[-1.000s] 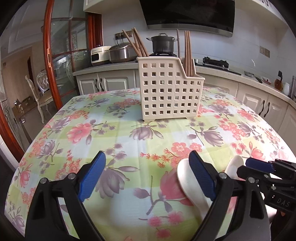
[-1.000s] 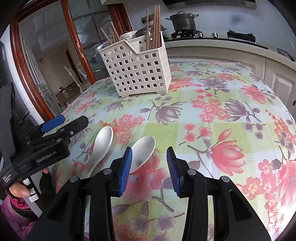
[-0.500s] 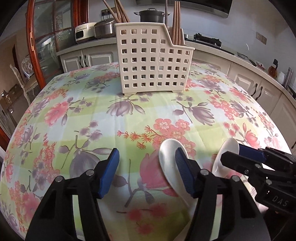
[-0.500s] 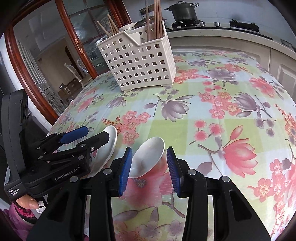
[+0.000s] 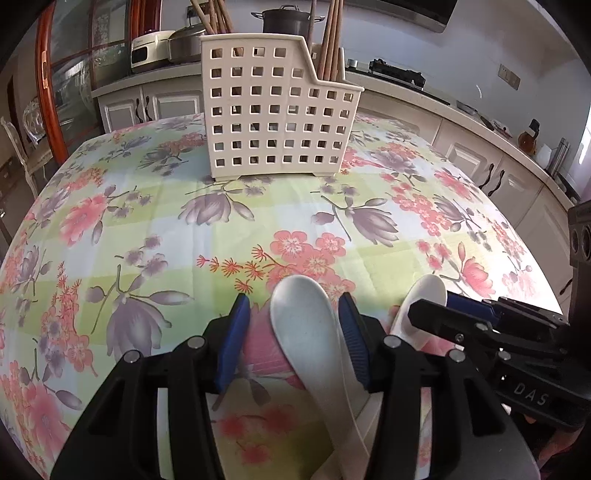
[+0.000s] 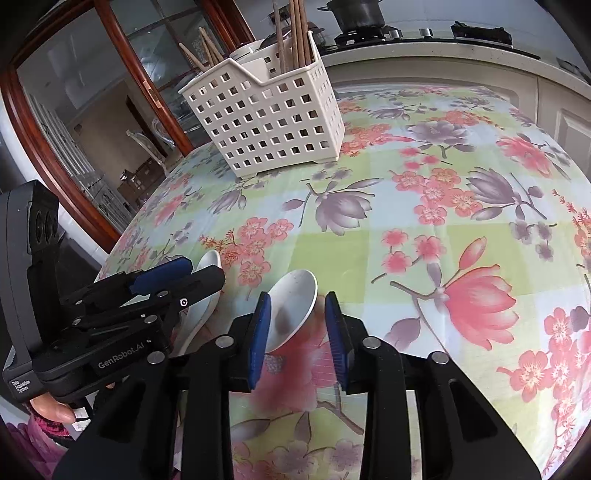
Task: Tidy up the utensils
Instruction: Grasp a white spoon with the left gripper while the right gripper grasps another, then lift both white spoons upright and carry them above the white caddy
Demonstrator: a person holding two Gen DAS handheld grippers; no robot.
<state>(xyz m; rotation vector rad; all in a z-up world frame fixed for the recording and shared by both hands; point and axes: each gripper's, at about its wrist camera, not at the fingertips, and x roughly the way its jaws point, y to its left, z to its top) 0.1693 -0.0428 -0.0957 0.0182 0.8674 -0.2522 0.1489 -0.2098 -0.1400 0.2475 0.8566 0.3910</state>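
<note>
Two white ceramic spoons lie on the floral tablecloth near its front edge. My left gripper [image 5: 293, 336] is open and straddles the left spoon [image 5: 308, 332], whose bowl lies between the blue pads. My right gripper [image 6: 297, 332] is open around the bowl of the right spoon [image 6: 291, 306]. The right spoon [image 5: 424, 299] also shows in the left wrist view, and the left spoon [image 6: 205, 291] in the right wrist view, partly hidden by the left gripper. A cream perforated utensil basket [image 5: 273, 110] with wooden chopsticks [image 5: 330, 40] stands at the table's far side.
The round table [image 6: 480, 177] carries a flowered cloth. Behind it a kitchen counter [image 5: 424, 96] holds a pot [image 5: 282, 18] and rice cookers. A wood-framed glass door [image 6: 122, 92] is at the left.
Both grippers moved forward and lower over the spoons. The left gripper shifted right so its spoon now lies between its pads, and its jaws narrowed. The right gripper stays open around its spoon.
</note>
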